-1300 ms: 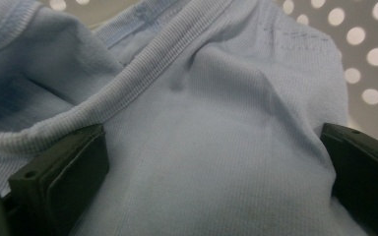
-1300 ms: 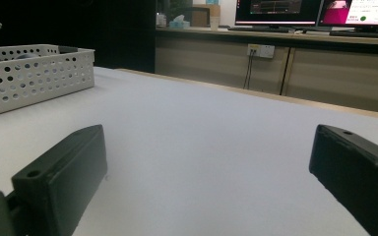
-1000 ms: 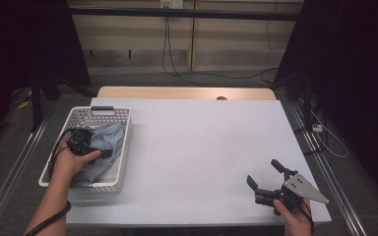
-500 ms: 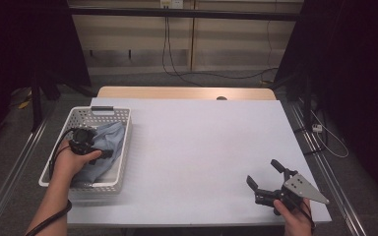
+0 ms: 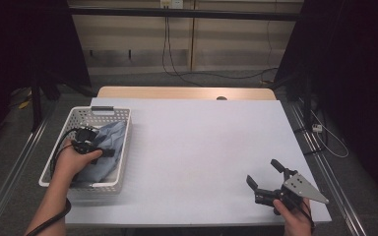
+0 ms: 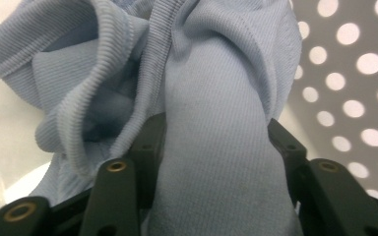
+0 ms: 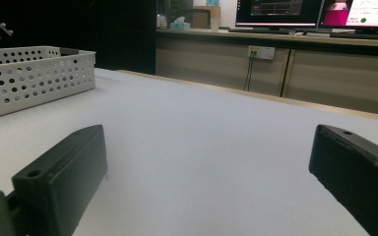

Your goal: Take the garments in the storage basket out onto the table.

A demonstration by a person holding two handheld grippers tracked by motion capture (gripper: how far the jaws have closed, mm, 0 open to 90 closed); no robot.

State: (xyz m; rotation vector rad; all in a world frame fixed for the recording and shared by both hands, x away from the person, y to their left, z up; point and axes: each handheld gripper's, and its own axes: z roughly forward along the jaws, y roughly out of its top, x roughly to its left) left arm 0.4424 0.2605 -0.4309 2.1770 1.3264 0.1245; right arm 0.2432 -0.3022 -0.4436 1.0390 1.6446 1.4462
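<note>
In the white basket (image 5: 74, 183), light-blue cloth (image 5: 109, 142) (bunched, lengthwise along it), left hand-held gripper (image 5: 106, 152) just clamping its fold.

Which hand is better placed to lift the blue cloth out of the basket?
Left. The left tool has just been closing around the blue cloth inside the basket. The right tool rests open, far away.
</note>
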